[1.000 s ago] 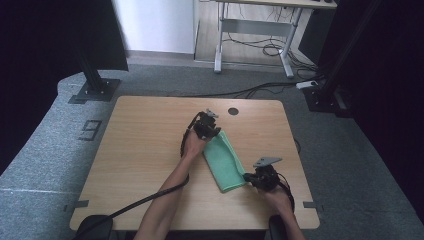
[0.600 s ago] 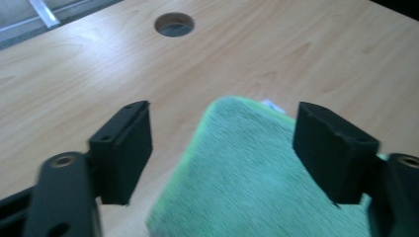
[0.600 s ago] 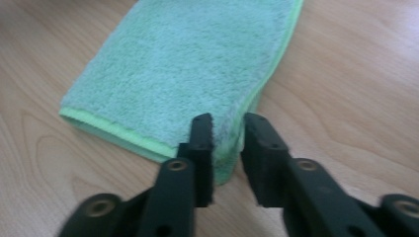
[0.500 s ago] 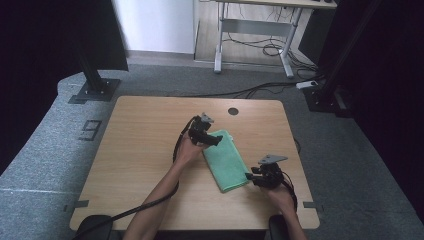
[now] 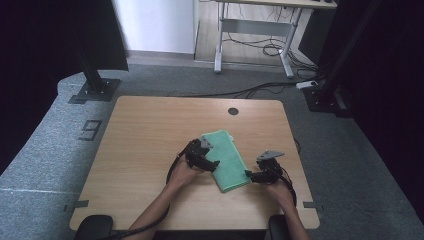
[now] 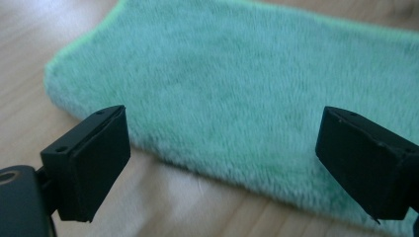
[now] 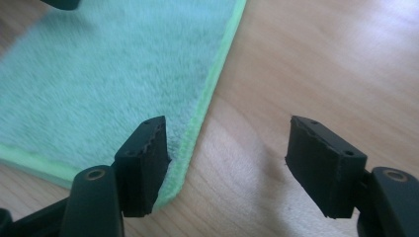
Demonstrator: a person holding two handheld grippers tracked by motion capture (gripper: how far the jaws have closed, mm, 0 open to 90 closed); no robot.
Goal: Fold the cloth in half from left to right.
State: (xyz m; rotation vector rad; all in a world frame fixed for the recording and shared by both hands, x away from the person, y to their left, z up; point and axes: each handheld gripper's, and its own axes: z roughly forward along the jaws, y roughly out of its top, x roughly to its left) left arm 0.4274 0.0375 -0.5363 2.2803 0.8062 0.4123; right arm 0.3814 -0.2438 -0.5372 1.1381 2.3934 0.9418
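Diagonally, towel (image 5: 227, 160) far-left to near-right

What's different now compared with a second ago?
Both grippers have just been opening and have let go of the green cloth. The left gripper slid back along the cloth's left edge toward the person; its jaws now stand wide and empty. The right gripper stayed at the near right corner. The folded cloth stayed flat on the table.

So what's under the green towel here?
The green towel lies folded flat on the wooden table, which shows bare all around it. Whether anything sits beneath or between its layers is covered.
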